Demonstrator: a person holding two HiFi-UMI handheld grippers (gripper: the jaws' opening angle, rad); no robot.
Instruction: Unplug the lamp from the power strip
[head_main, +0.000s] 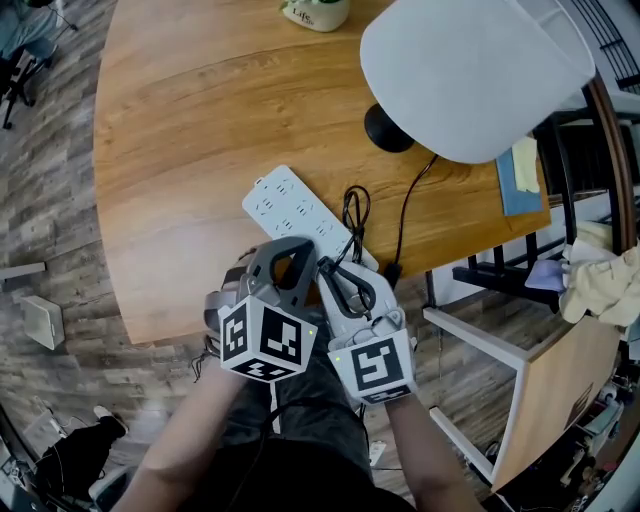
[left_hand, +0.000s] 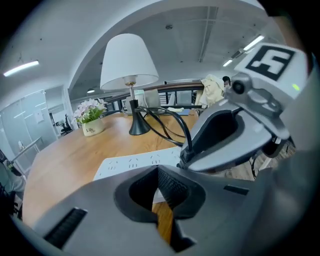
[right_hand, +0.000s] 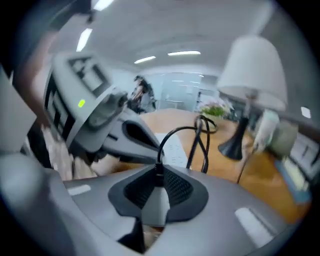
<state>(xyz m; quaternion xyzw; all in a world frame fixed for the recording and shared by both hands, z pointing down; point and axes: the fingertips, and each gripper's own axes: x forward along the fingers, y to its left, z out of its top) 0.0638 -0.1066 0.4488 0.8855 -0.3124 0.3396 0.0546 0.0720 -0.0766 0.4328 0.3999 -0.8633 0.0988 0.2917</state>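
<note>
Head view has both forearms (head_main: 170, 470) coming up from the bottom edge, close together, with the marker cubes turned to the camera. I have the left gripper (head_main: 288, 245) pointing up-frame at centre. Its fingers are clenched together on nothing, tips over the near end of the white power strip (head_main: 290, 205). Just right of it the right gripper (head_main: 330, 268) leans up and left. Its fingers are clamped on the lamp's black plug (right_hand: 159, 175) at that same end of the strip; I cannot tell whether it is still seated. The black cord (head_main: 405, 215) loops above, then climbs to the lamp (head_main: 475, 70) at upper right. The strip lies diagonally on the rounded wooden tabletop (head_main: 180, 150), with a flower pot (head_main: 315, 12) at the top edge. Grey plank floor (head_main: 40, 200) fills the left side.
</note>
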